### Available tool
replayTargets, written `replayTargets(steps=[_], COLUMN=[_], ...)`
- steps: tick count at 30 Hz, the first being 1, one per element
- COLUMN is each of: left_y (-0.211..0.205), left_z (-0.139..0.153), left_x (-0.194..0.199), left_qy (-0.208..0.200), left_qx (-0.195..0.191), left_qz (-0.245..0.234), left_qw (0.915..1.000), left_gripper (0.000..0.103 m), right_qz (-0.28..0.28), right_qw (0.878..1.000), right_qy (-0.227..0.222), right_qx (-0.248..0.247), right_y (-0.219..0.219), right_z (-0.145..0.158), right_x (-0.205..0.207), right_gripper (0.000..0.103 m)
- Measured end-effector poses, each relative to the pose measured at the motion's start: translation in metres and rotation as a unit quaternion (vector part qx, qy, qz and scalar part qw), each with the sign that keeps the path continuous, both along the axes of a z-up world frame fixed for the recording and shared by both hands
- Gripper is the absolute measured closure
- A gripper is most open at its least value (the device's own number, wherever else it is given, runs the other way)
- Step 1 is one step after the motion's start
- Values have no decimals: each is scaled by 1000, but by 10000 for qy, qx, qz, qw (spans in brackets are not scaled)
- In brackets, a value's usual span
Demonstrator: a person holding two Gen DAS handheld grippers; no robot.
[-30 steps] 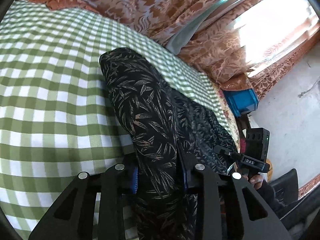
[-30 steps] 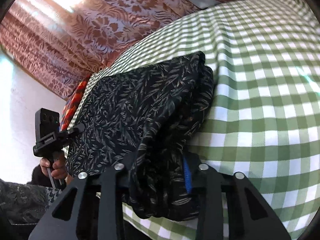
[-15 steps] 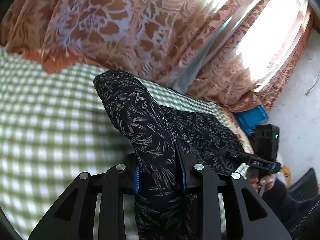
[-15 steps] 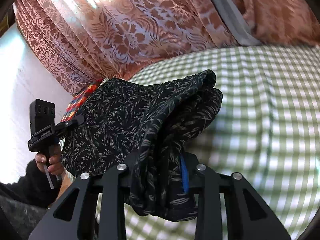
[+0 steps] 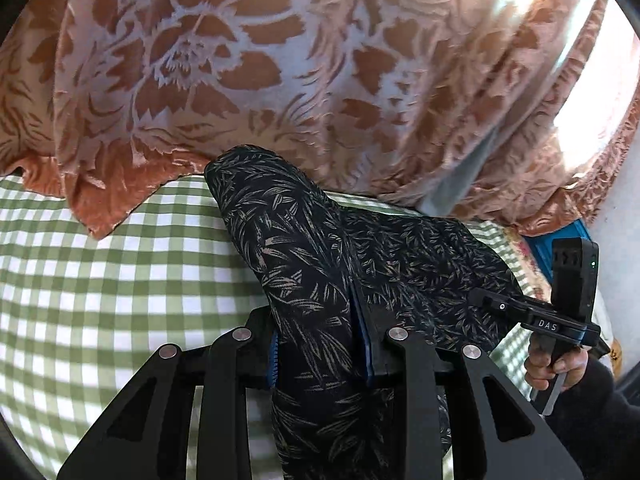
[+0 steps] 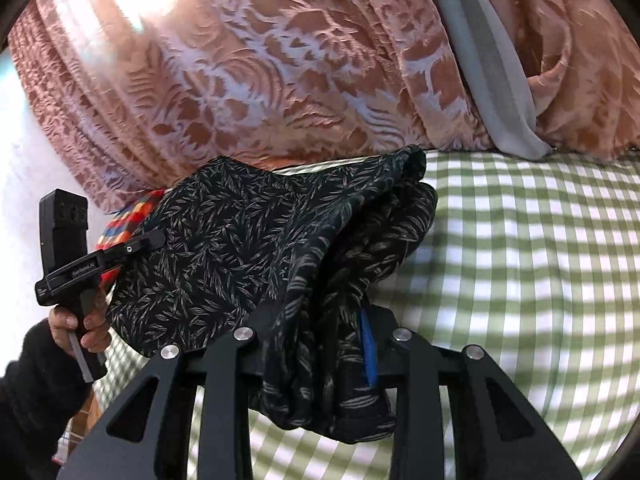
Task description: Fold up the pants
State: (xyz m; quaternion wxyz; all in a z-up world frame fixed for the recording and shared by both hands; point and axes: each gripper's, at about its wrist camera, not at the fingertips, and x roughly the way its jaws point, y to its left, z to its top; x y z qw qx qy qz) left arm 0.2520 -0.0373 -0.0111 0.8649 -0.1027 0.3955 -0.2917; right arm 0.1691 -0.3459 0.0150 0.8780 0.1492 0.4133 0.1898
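The pants [image 5: 304,264] are black with a pale leaf print, folded into a thick bundle and held up above the green checked bed cover [image 5: 100,280]. My left gripper [image 5: 320,344] is shut on one end of the fabric. My right gripper [image 6: 320,344] is shut on the other end, where the pants [image 6: 248,248] bunch in thick layers between the blue pads. Each gripper shows in the other's view: the right one [image 5: 496,308] at the right, the left one [image 6: 156,240] at the left, both clamped on the cloth.
An orange floral curtain [image 5: 240,60] hangs close behind the bed, with a grey strip [image 6: 488,64] in it. A blue box [image 5: 560,244] and a multicoloured cloth [image 6: 124,228] sit at the bed's far side. The checked bed cover [image 6: 520,260] spreads to the right.
Both grippers have lifted and carried the pants forward toward the curtain. The curtain now fills the upper half of both views, and the pants hang off the bed.
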Motion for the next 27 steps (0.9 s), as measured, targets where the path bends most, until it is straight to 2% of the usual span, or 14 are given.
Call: replayTargets(steps=[3, 6, 9, 14, 15, 17, 19, 22, 25, 27], left_y=[0, 9, 15, 15, 15, 16, 20, 32, 40, 37], left_z=[-21, -51, -64, -65, -64, -59, -52, -41, -33, -30], left_x=[14, 16, 7, 7, 7, 8, 3, -9, -29, -41], left_qy=[164, 445, 351, 338, 352, 416, 432, 497, 525, 509], left_qx=[192, 215, 171, 208, 247, 379, 398, 142, -227, -313], left_qz=[64, 136, 159, 191, 220, 423, 648, 745, 727, 686], left_qw=[9997, 9987, 9991, 9990, 9988, 9975, 9962, 9959, 9957, 9959], left_gripper=[75, 72, 69, 68, 66, 52, 49, 48, 44, 42], right_qz=[-70, -138, -143, -249, -249, -241, -265, -321, -451, -496], right_qw=[9999, 9994, 9989, 9979, 9980, 9979, 9979, 9980, 9977, 9977], right_qy=[105, 280, 436, 488, 478, 505, 550, 537, 475, 423], right_qx=[-55, -111, 22, 337, 341, 316, 192, 17, 151, 202], right_y=[-1, -4, -10, -13, -14, -15, -14, -12, -21, -24], right_z=[-15, -38, -58, -72, -74, -76, -72, -60, -49, -42], right_x=[21, 33, 33, 27, 26, 27, 28, 26, 17, 9], right_gripper=[74, 73, 72, 72, 72, 71, 68, 57, 50, 49])
